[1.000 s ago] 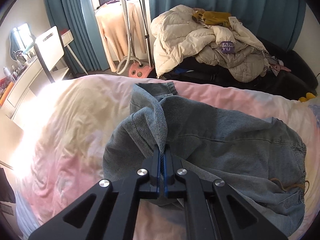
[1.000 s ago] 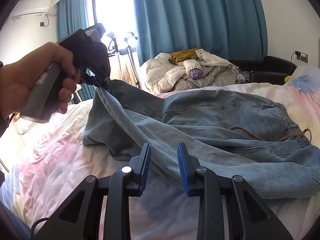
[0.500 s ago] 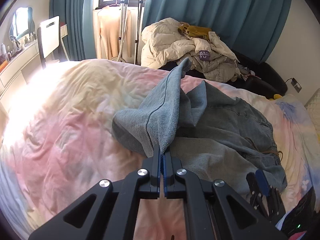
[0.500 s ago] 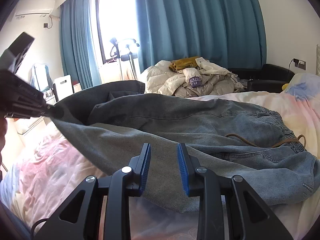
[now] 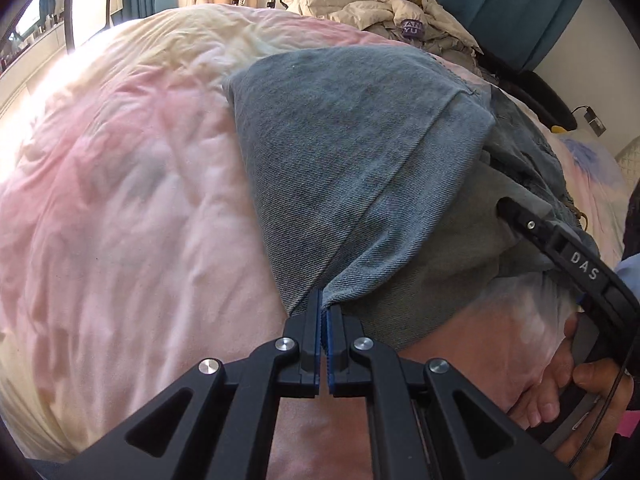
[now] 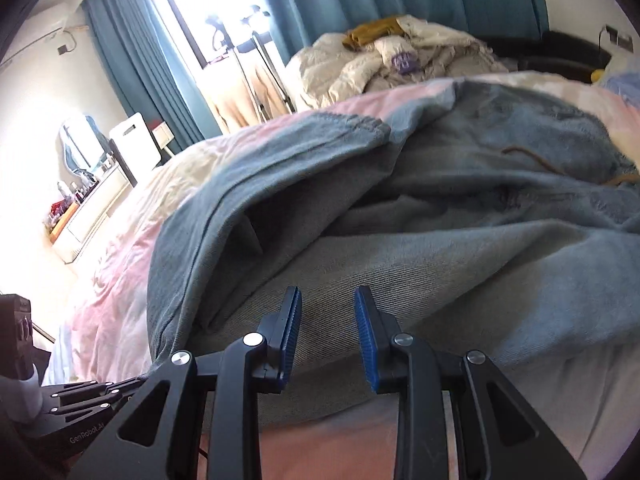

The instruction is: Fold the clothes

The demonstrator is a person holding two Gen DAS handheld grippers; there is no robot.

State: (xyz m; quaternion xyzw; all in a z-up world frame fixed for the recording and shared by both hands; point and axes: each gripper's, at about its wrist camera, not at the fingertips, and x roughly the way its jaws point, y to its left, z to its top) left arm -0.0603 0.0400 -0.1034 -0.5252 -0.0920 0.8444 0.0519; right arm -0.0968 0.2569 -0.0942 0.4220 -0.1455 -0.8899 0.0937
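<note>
Blue denim jeans (image 5: 360, 160) lie on the pink and cream bedspread (image 5: 120, 200), with one leg folded back over the rest. My left gripper (image 5: 323, 308) is shut on the hem corner of that folded leg, near the bed's front edge. In the right wrist view the same jeans (image 6: 440, 240) fill the middle, with a brown drawstring (image 6: 540, 164) at the waistband. My right gripper (image 6: 328, 300) hovers open just over the lower denim layer, and its pads press on nothing. The left gripper (image 6: 92, 396) shows at lower left, pulling the denim corner. A hand (image 5: 592, 400) holds the right gripper's handle.
A heap of pale jackets (image 6: 400, 56) lies on a black sofa (image 6: 560, 48) beyond the bed. Teal curtains (image 6: 360, 0), a garment steamer stand (image 6: 248, 40), a white chair (image 5: 90, 4) and a cluttered dresser (image 6: 92, 208) stand at the left.
My left gripper has carried the raised denim leg towards the bed's near edge and down, laying it over the rest of the jeans. My right gripper has tipped down closer to the fabric, still open.
</note>
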